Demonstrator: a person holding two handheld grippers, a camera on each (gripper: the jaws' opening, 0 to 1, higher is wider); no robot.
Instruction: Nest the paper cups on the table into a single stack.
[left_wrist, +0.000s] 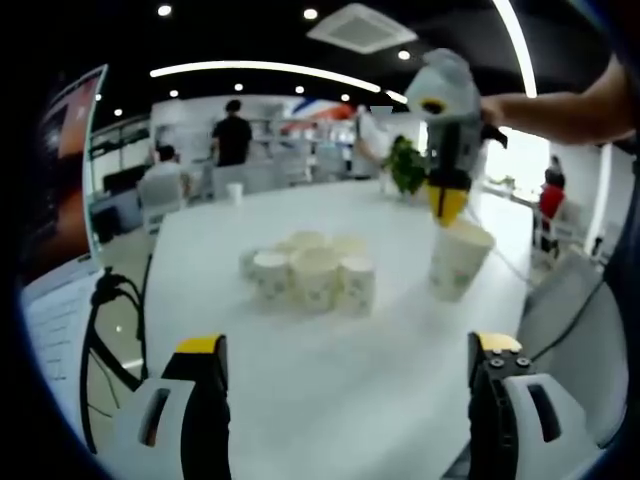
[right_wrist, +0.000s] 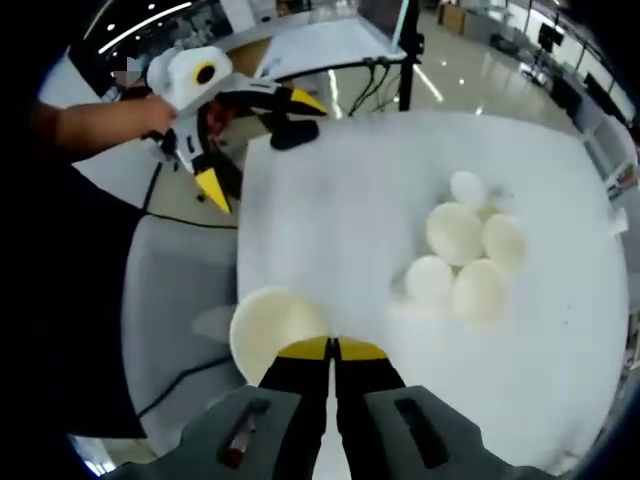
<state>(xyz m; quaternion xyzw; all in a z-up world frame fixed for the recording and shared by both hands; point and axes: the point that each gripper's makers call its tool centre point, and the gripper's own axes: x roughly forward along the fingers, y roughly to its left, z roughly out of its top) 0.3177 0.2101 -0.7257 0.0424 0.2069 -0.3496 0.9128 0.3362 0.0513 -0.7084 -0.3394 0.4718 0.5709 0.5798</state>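
Overhead, your right gripper (right_wrist: 331, 348) pinches the rim of a paper cup (left_wrist: 459, 258), lifted near the white table's (left_wrist: 330, 390) edge, apart from the cluster of cups (left_wrist: 310, 268) mid-table; your left gripper (left_wrist: 348, 350) waits, jaws spread wide.

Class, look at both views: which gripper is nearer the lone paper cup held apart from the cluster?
Right. The right gripper is shut on the lone paper cup's rim; the left gripper hovers open, well away.
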